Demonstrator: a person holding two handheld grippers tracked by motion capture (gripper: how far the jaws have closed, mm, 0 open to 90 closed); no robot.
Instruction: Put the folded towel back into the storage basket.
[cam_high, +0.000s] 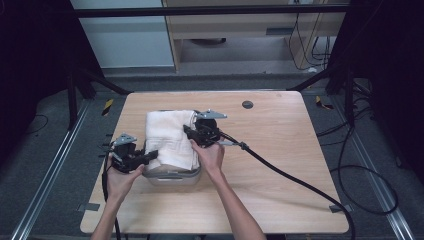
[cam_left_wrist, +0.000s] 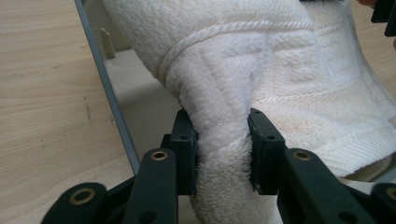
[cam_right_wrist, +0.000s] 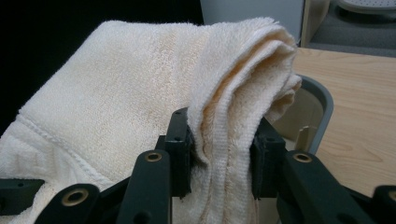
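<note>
My left gripper (cam_high: 152, 154): clamped on the towel's near-left corner.
My right gripper (cam_high: 187, 131): clamped on a thick fold at its right edge.
Towel (cam_high: 170, 135): one, white, folded, woven border band, draped over the bin.
Bin (cam_high: 172, 177): one, grey, on the table (cam_high: 280, 165).

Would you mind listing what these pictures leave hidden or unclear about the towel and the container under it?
- Container floor: in the high view the white towel covers the grey container; whether anything lies beneath is hidden.
- Towel's full extent: cut off by the frame edges in the left gripper view.
- Right tongs: in the high view, too small to make out the pads.
- Towel's lower folds: in the right gripper view, hidden behind the right tongs.
</note>
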